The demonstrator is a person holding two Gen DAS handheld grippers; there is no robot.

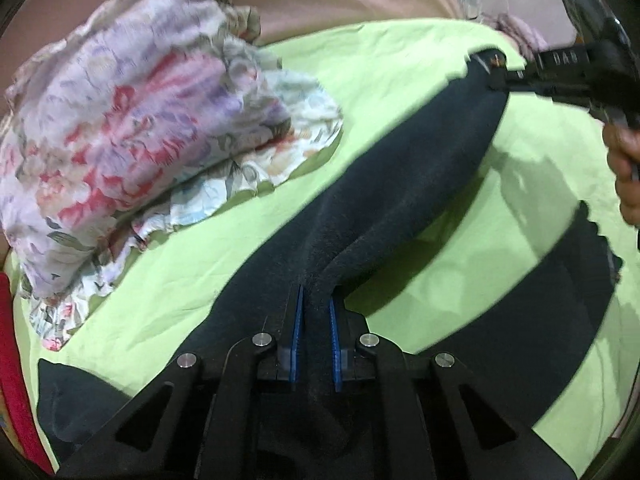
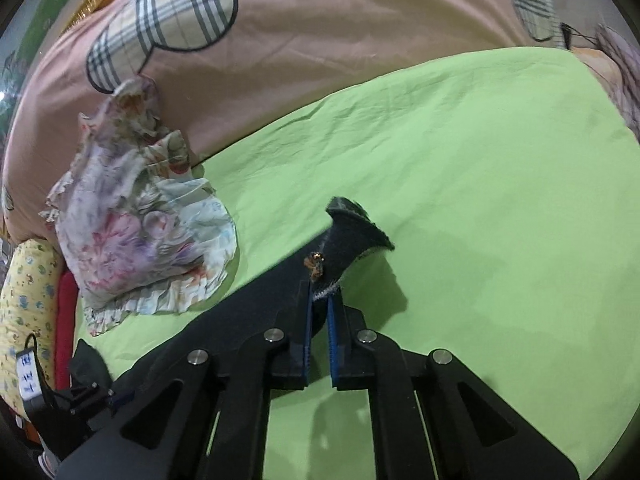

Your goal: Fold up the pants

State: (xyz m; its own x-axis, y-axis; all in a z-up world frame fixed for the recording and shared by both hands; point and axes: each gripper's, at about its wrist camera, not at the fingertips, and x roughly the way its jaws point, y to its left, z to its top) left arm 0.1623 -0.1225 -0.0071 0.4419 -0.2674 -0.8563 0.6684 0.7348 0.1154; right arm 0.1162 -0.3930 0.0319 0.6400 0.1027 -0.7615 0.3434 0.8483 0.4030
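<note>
Early stage of the fold. One pair of dark pants lies spread on the green sheet of the bed, legs apart; no fold is visibly finished.

Left tool: clenched on a bunched ridge of the pants fabric, cloth pinched between the blue pads. Right tool: clenched on a leg end near the hem, beside a small orange-brown trim; that end is raised off the sheet and casts a shadow. In the left view the same leg runs as a taut band from the left tool toward the right one. The second leg lies flat on the sheet, lower right in the left view.

Judged remaining: carry the held leg across onto the other, then fold along the length. Nearly all of the job is left.

Count: pants, one; tools, two, both grasping; floral ruffled pillows, at least one, possibly two stacked, cannot tell; pink bedcover, one.
</note>
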